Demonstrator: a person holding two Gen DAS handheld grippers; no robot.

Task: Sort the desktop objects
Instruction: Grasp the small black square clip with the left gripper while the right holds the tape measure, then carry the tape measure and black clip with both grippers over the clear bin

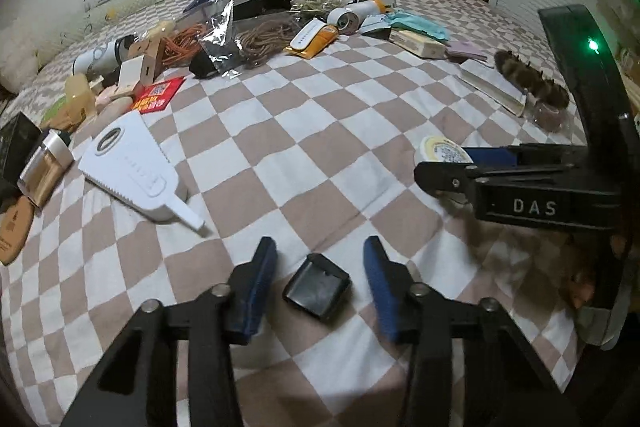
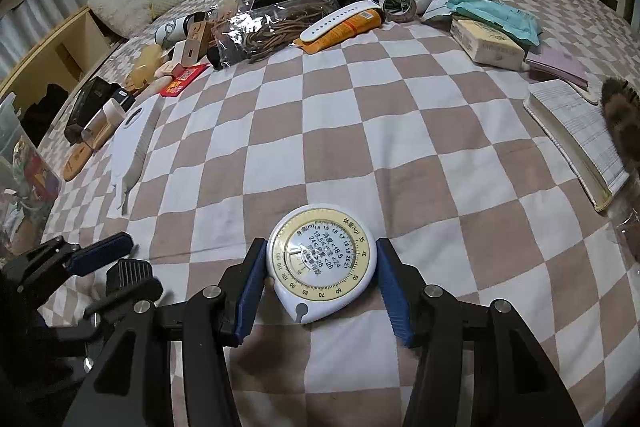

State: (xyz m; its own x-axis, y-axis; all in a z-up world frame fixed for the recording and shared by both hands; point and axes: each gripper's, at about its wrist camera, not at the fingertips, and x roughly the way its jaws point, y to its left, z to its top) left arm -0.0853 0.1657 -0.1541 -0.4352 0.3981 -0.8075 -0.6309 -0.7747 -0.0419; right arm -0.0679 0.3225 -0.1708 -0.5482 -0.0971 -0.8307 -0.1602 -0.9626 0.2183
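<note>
I am working over a checkered bedspread [image 1: 304, 131]. My right gripper [image 2: 320, 279] is clamping a round white-and-yellow dial calculator [image 2: 322, 263], both blue pads pressing its sides. My left gripper [image 1: 320, 287] is standing open around a small black square case [image 1: 317, 286] lying on the cloth, pads not touching it. Clutter is lining the far edge, and a white scraper [image 1: 136, 171] is lying to the left.

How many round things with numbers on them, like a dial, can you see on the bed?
1. The round dial lies on the checkered bedspread between the jaws of the right gripper. Another could be hidden in the clutter pile at the far edge.
</note>
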